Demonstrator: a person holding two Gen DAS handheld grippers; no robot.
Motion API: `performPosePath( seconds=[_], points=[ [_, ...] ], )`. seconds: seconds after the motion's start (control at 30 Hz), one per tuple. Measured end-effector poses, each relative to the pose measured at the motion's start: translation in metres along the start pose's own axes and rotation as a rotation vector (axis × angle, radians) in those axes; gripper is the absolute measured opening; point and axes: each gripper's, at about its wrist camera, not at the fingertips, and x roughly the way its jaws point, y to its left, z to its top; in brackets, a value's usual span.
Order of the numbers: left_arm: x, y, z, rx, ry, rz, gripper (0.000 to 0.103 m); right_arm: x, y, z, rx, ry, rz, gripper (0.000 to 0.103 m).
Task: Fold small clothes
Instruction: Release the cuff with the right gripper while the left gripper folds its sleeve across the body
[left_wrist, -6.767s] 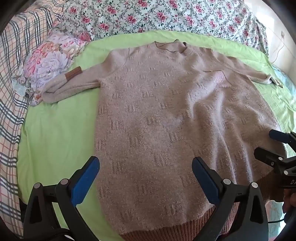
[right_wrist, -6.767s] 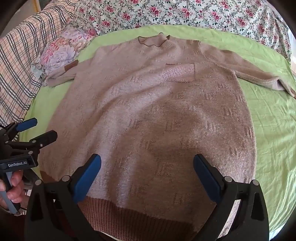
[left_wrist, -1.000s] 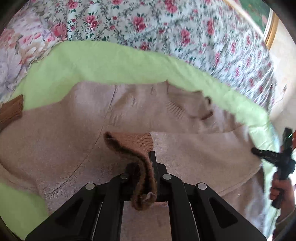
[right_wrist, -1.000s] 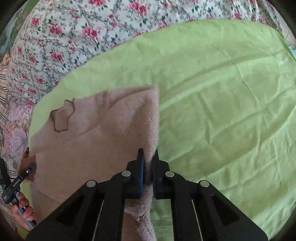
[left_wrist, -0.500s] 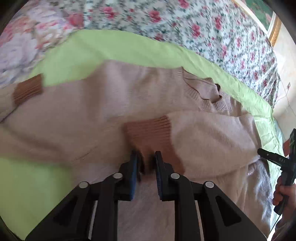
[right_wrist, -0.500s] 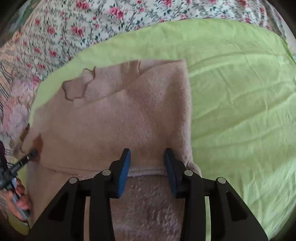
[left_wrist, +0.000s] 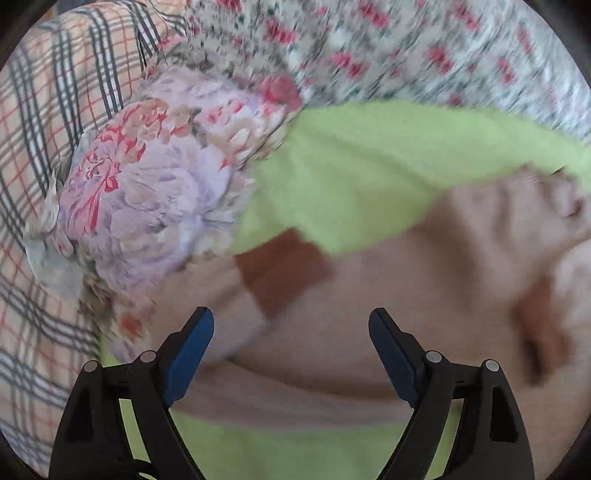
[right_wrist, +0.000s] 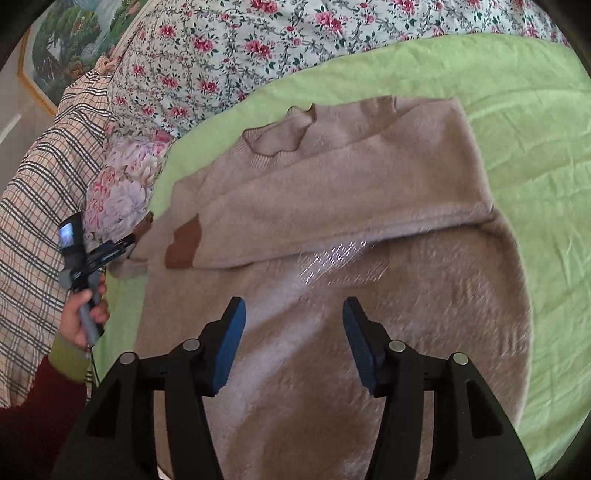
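Observation:
A beige knit sweater (right_wrist: 351, 206) lies on the green sheet (right_wrist: 535, 110). Its right sleeve is folded across the chest, its brown cuff (right_wrist: 184, 245) lying near the left shoulder. My right gripper (right_wrist: 291, 328) is open and empty above the sweater's body. My left gripper (left_wrist: 291, 343) is open and empty over the left sleeve, whose brown cuff (left_wrist: 284, 266) lies just ahead of it. The left gripper also shows in the right wrist view (right_wrist: 127, 242) at that sleeve's end. The left wrist view is blurred.
A floral cushion (left_wrist: 159, 184) lies next to the left sleeve's end, also seen in the right wrist view (right_wrist: 125, 184). A plaid blanket (right_wrist: 40, 206) is at the left. A rose-print quilt (right_wrist: 258, 40) runs along the back.
Both grippers opened and let go of the folded right sleeve, which now lies across the chest. My left gripper swung left to the other sleeve. My right gripper drew back.

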Motion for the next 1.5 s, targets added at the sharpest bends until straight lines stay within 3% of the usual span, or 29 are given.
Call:
performPosePath(
  seconds=[0.07,0.1,0.17,0.2,0.23,0.33,0.57,0.73,0.9,1.07,1.23,1.3,1.33,1.4,1.5],
  points=[
    [0.028,0.01,0.001,0.008,0.044,0.054,0.086,0.002,0.002,-0.002,0.003,0.009,0.0,0.056],
    [0.042,0.017,0.001,-0.008,0.072,0.049,0.082,0.002,0.002,-0.003,0.004,0.013,0.003,0.056],
    [0.053,0.027,-0.002,-0.042,0.087,-0.015,0.049,0.005,0.004,-0.004,0.006,0.018,0.008,0.056],
    [0.055,0.033,-0.002,-0.067,0.093,-0.059,0.021,0.005,0.004,-0.004,0.007,0.019,0.009,0.056],
    [0.054,0.037,-0.002,-0.094,0.094,-0.09,0.011,0.006,0.004,-0.005,0.008,0.02,0.011,0.056],
    [0.038,0.042,-0.001,-0.159,0.067,-0.155,0.005,0.006,0.008,-0.006,0.008,0.018,0.023,0.056],
    [-0.049,0.01,0.01,-0.271,-0.083,-0.472,0.004,-0.005,0.004,-0.009,0.033,-0.027,0.046,0.056],
    [-0.104,-0.084,0.03,-0.212,-0.139,-0.676,0.004,-0.02,-0.014,-0.01,0.08,-0.061,0.032,0.056],
    [-0.117,-0.183,0.037,-0.132,-0.112,-0.796,0.004,-0.034,-0.033,-0.008,0.108,-0.087,0.013,0.056],
    [-0.104,-0.261,0.027,-0.057,-0.064,-0.805,0.005,-0.041,-0.055,0.004,0.158,-0.118,0.005,0.056],
    [-0.083,-0.29,0.006,0.009,0.015,-0.805,0.01,-0.03,-0.062,0.018,0.189,-0.122,0.019,0.056],
    [-0.085,-0.285,-0.004,0.023,0.03,-0.813,0.022,-0.022,-0.06,0.025,0.188,-0.113,0.025,0.056],
    [-0.089,-0.281,-0.009,0.028,0.029,-0.817,0.04,-0.015,-0.057,0.03,0.189,-0.104,0.028,0.056],
    [-0.1,-0.26,-0.018,0.025,0.005,-0.797,0.063,-0.005,-0.053,0.036,0.187,-0.096,0.039,0.056],
    [-0.112,-0.218,-0.035,0.008,-0.025,-0.77,0.064,0.016,-0.049,0.048,0.201,-0.082,0.043,0.059]
  ],
)
